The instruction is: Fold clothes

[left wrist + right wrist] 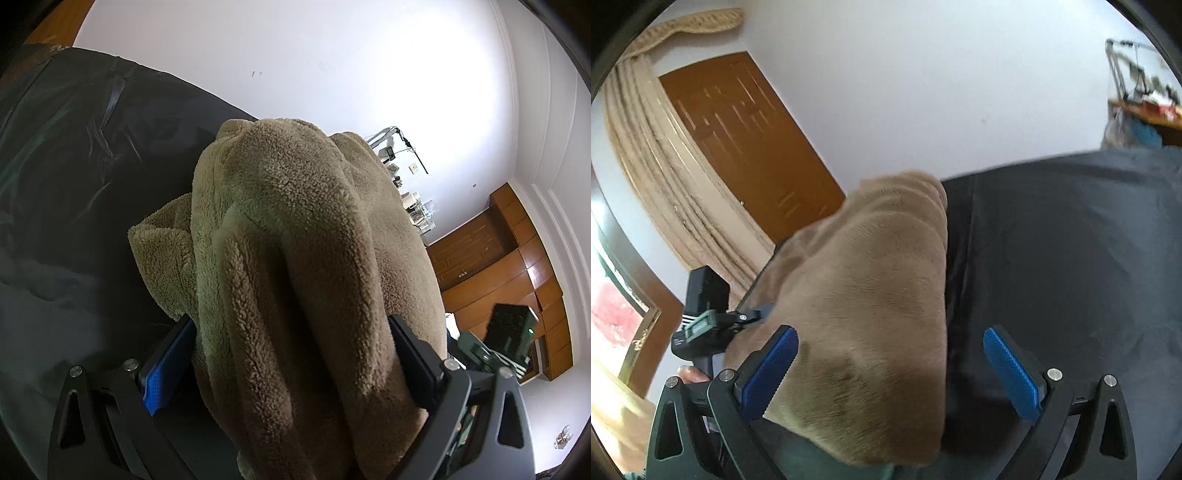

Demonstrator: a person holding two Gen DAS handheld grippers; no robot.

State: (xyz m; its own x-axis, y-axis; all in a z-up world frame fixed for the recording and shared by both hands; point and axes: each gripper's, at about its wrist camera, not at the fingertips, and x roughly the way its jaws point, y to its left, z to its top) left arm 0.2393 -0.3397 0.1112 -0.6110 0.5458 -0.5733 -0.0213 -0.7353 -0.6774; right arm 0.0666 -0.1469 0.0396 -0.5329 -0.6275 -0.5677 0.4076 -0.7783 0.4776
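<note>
A thick tan fleece garment (295, 258) lies bunched on a dark sheet (74, 166). It fills the gap between the jaws of my left gripper (291, 343), which stand wide apart, with fleece pressed against both pads. In the right wrist view the same garment (871, 314) lies on the dark sheet (1071, 258). My right gripper (890, 354) is open with both blue pads bare. Its left pad (768, 373) is beside the fleece edge. My left gripper also shows at the left of the right wrist view (757, 314).
White walls rise behind. A wooden cabinet (517, 266) and a cluttered shelf (410, 192) stand at the right of the left wrist view. A wooden door (746, 140), beige curtains (657, 155) and a window (613, 314) show at the left of the right wrist view.
</note>
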